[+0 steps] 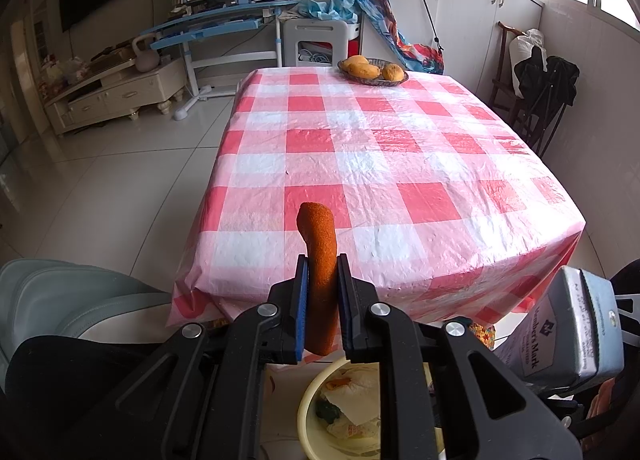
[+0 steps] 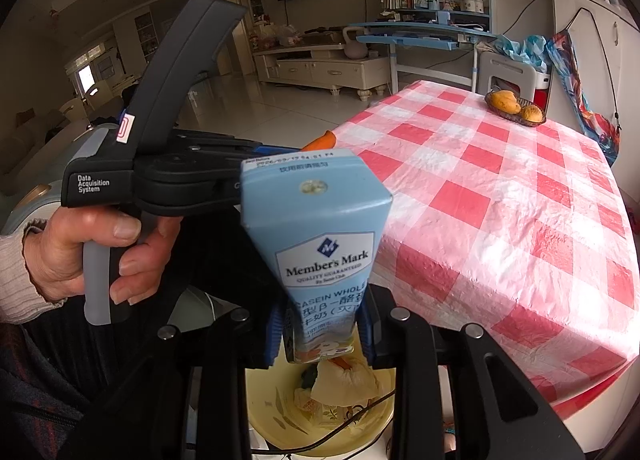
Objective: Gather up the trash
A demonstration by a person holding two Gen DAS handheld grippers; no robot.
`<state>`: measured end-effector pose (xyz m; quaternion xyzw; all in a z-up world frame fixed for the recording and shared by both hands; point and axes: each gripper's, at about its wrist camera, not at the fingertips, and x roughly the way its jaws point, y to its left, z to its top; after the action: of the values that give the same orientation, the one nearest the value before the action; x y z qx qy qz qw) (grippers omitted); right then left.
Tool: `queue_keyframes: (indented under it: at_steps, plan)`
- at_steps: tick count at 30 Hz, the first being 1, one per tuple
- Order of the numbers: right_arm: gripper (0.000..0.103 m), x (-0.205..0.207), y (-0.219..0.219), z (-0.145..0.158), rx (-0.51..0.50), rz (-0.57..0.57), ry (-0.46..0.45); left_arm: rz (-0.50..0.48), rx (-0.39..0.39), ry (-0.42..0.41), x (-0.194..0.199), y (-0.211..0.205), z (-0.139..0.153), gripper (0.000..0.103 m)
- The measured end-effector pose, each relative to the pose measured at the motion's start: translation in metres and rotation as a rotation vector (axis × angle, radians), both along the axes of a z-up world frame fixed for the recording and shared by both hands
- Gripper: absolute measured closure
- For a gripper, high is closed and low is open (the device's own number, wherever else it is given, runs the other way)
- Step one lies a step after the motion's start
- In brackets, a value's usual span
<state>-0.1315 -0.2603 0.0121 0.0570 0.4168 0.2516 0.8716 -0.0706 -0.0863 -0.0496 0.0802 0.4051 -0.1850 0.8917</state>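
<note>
My left gripper (image 1: 322, 284) is shut on a curved strip of orange peel (image 1: 319, 256) that sticks up between its blue pads (image 1: 302, 300). In the right wrist view my right gripper (image 2: 322, 330) is shut on a light blue milk carton (image 2: 316, 236), squeezed at its lower end. Both hang over a pale yellow bin (image 1: 310, 420) (image 2: 272, 416) below the near table edge, which holds crumpled wrappers and paper. The carton (image 1: 580, 324) also shows at the right of the left wrist view. The left gripper's black body (image 2: 168, 175) and the hand (image 2: 92, 252) holding it appear beside the carton.
A table with a red-and-white checked plastic cloth (image 1: 380, 163) (image 2: 500, 199) stretches ahead, bearing a dish of yellow fruit (image 1: 372, 69) (image 2: 516, 107) at its far end. A grey-green chair (image 1: 60, 300) stands at the near left. A blue desk (image 1: 224, 23) and cabinets stand behind.
</note>
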Motion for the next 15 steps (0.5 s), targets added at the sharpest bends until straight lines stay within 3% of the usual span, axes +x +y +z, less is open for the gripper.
queue_keyframes:
  at_steps: [15]
  plan:
    - [0.072, 0.0019, -0.0012, 0.0012, -0.005, -0.011, 0.002, 0.001, 0.000, 0.002, 0.0002, 0.0000, 0.0008, 0.089]
